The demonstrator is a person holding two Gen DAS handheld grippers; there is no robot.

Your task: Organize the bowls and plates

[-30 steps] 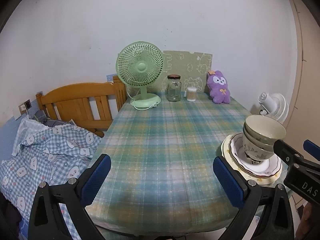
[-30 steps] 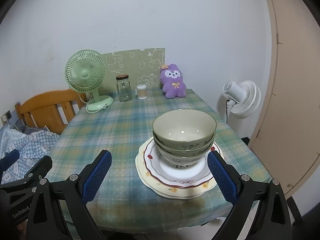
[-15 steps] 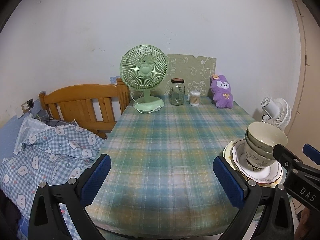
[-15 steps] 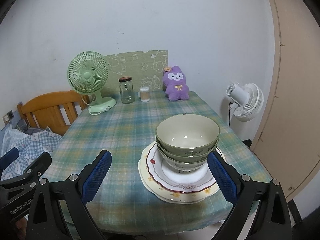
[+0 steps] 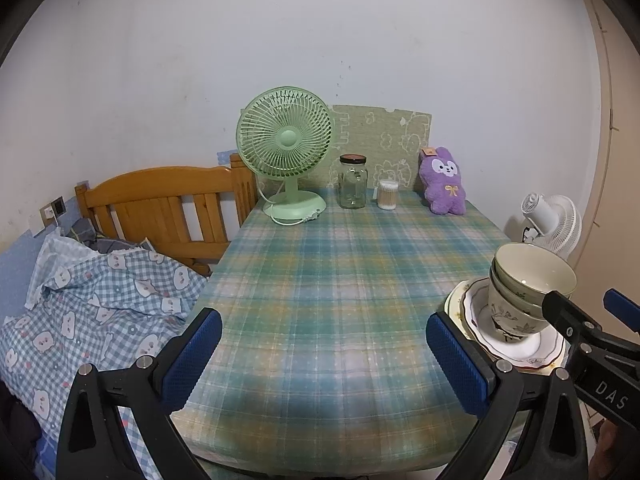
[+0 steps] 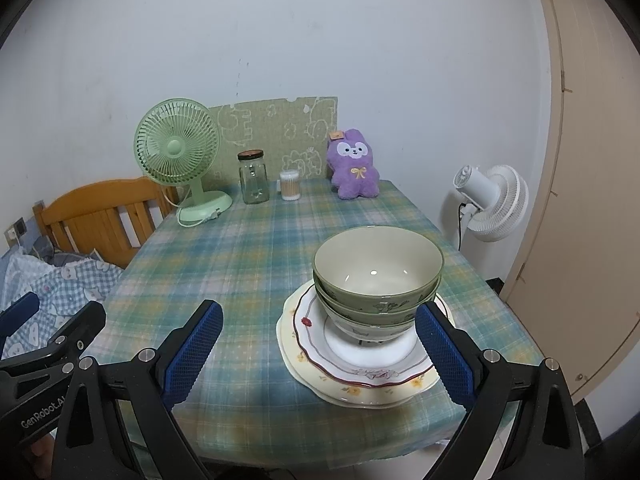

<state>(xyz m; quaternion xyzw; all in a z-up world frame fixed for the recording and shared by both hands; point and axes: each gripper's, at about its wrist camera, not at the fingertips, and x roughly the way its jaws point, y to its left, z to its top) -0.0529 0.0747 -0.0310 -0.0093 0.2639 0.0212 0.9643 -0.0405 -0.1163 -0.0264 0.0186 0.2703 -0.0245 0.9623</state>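
1. Since a second ago both cameras have drawn back and risen slightly; the table (image 5: 328, 280) looks a little farther away, and nothing on it has moved.
2. The left gripper (image 5: 320, 356) hovers over the near table edge, jaws spread wide, empty. The right gripper (image 6: 316, 344) hovers likewise, spread, its right finger (image 6: 444, 352) beside the plates.
3. Three nested bowls (image 6: 378, 276) sit on two stacked plates (image 6: 360, 376) at 5 o'clock on the table. At 12 o'clock: one green fan (image 5: 286, 148), one jar (image 5: 352, 182), one plush (image 5: 443, 182).
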